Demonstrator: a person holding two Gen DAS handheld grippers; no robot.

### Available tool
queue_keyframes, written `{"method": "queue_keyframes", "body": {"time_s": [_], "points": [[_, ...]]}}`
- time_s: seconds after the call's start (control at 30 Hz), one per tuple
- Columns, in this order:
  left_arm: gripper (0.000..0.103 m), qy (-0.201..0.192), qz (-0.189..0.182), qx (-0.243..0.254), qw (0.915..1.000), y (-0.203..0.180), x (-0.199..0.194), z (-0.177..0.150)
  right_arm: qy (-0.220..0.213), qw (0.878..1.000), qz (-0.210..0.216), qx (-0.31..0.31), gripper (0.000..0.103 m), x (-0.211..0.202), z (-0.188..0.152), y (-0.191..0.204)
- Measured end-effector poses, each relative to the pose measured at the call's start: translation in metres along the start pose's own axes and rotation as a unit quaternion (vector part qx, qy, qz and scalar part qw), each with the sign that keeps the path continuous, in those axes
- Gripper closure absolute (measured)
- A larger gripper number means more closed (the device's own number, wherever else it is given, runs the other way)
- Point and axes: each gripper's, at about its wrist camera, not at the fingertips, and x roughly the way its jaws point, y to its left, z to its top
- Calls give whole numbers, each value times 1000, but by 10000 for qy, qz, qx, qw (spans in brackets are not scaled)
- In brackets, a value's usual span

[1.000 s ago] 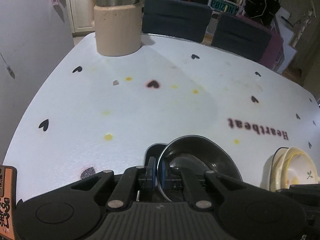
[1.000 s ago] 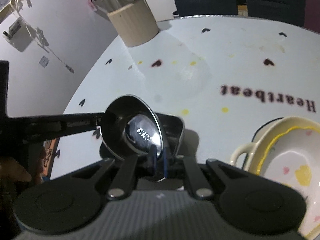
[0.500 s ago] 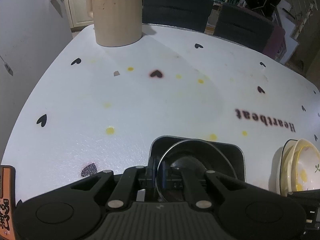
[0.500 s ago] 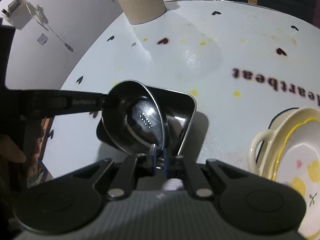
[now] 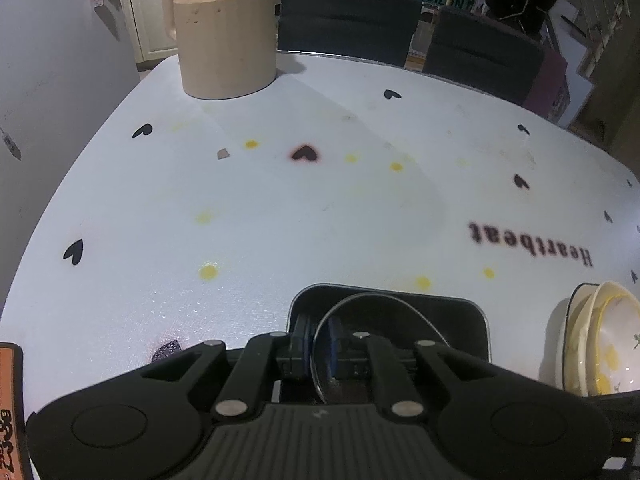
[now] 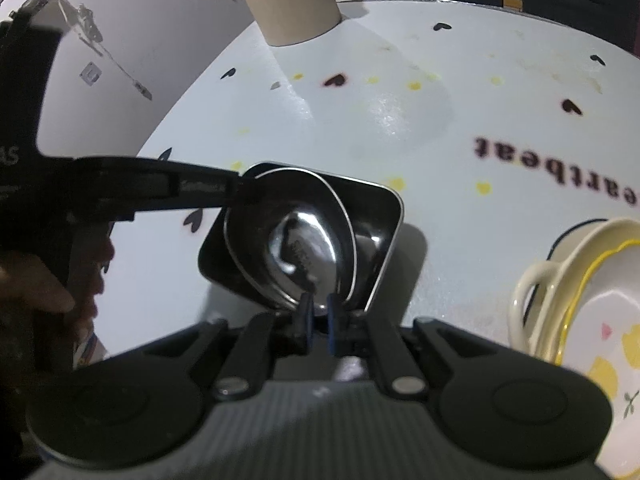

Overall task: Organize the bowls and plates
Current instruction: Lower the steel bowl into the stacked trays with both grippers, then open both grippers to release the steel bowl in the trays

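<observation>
As the bowl comes down, table (image 5: pixel 280 220): white cloth, faintly pebbled, printed with black hearts, yellow spots and one word. Nothing on it has shifted.
Jar (image 5: pixel 224 48): beige cylinder with a metal top, far corner, well apart from the action.
Tray (image 6: pixel 384 216): dark shiny metal, square with rounded corners and low walls, flat on the table near the front edge. A second ago it was only half under the bowl; now it takes the whole thing.
Bowl (image 6: pixel 280 216): round polished steel with a thin rolled rim and a mirror floor. It hung tilted above the tray a moment back and now sits inside it, still leaning a little. That nesting looks as good as done.
Stack (image 6: pixel 560 280): glazed cream ceramic, one piece with a yellow wavy rim and a loop handle, off to the right, apart from the tray, untouched.
Right gripper (image 6: pixel 319 316): blue pads pinched on the bowl's near rim.
Left gripper (image 5: pixel 319 340): jaws have just been opening. The rim runs between the pads, with daylight on both sides, so it reads as letting go.
Next, as a guess: the right lets go too, then on to the stack.
</observation>
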Motion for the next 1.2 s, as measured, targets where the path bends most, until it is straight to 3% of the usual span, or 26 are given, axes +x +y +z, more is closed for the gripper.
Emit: {"method": "queue_keyframes", "body": {"time_s": [0.2,0.33,0.4,0.47,0.53,0.57,0.87,1.0,1.2], "points": [[90,-102,-84,-106,9999,7,-5,2,-58,9999,-18,131,93,-5,2,-7],[68,-324,-111,-89,9994,9,-15,3,-189,9995,89,227,89,-14,5,-13],[67,-390,-120,-88,9991,12,-18,3,-343,9988,134,319,86,-21,10,-16],[67,-378,-104,-41,9992,15,-19,3,-483,9978,114,435,79,-26,11,-22],[67,-320,-58,39,9995,18,-19,2,-537,9970,4,558,63,-25,14,-27],[67,-280,-30,72,9996,21,-19,1,-523,9965,-111,638,61,-23,14,-30],[68,98,-13,415,9991,33,-16,-9,-300,9966,-270,725,63,-2,13,-36],[69,116,-11,502,9987,32,-17,-11,-199,9969,-345,676,74,6,12,-35],[78,229,-9,697,9973,23,-13,-13,-166,9974,-182,670,82,11,9,-38]]}}
